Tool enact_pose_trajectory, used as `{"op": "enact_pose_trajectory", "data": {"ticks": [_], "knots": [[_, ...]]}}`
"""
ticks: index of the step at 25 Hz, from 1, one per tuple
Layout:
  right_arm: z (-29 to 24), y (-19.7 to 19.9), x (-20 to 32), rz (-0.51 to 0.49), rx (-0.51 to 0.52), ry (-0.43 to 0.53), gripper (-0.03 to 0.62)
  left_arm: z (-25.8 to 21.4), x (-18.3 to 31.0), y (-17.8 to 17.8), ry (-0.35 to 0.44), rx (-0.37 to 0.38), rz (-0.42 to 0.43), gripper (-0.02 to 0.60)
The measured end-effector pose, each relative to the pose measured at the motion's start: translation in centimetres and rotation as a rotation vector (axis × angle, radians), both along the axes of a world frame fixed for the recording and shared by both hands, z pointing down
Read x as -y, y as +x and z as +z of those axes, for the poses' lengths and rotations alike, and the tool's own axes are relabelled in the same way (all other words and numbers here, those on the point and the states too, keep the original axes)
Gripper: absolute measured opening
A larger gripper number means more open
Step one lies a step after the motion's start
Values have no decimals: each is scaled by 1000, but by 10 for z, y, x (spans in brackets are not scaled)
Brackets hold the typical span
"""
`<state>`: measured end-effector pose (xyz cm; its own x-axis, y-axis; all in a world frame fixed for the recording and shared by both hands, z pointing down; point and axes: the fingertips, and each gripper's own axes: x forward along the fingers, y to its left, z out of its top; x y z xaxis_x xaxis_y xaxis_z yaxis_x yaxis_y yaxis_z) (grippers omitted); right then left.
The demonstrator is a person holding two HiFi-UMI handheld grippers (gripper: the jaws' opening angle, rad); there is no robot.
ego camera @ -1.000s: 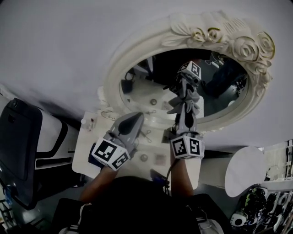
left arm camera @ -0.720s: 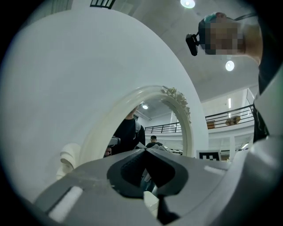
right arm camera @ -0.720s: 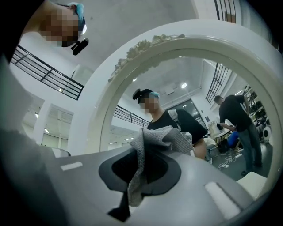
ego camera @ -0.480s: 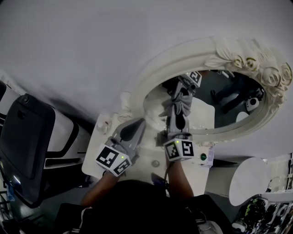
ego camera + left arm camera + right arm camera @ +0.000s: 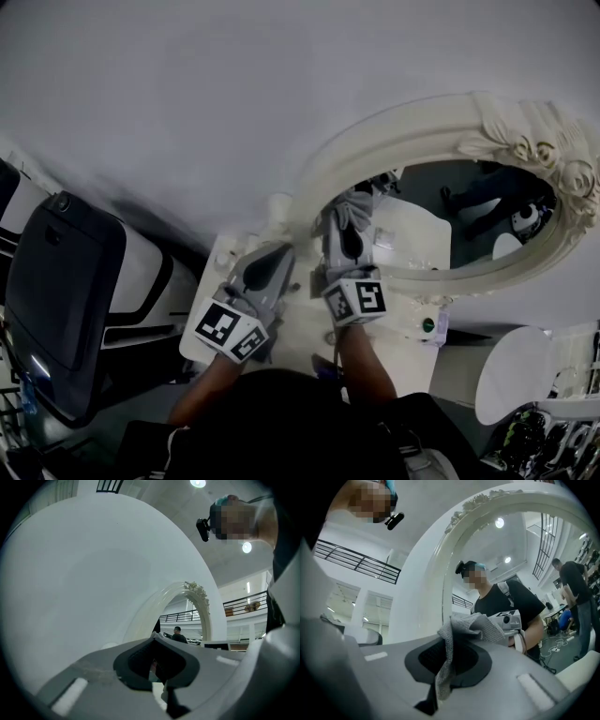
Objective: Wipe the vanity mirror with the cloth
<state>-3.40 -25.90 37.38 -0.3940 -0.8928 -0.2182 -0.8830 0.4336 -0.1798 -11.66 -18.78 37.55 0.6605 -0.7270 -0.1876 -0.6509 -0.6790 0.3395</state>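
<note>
Grey knitted cloth (image 5: pixel 479 624) hung pinched in the closed right claw (image 5: pixel 447 630), bunched over its tips and held up to the left edge of the oval vanity mirror (image 5: pixel 459 202) in its cream carved frame. Left claw (image 5: pixel 154 637) was closed on nothing, just beside, above the white bench (image 5: pixel 298 330).

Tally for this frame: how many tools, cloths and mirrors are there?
tools: 2, left tool and right tool
cloth: 1
mirror: 1
total: 4
</note>
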Motion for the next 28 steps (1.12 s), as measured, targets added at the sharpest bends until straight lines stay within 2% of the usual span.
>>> {"op": "enact_pose_trajectory", "data": {"ticks": [9,16,22,28], "knots": [[4,-15,5,-44,-16,-8,17,5,1,-12,-11,-7,-34,-2],[-4,-9,-6,-64,7,-6,17,-1,-6,-3,-5,-8,-35,-2],[-13,24,-30,-11,32,1,17,-10,-16,17,11,-9,-3,-2],[-19,92,-65,116,60,6,17,-16,-28,58,19,-11,79,-3]]}}
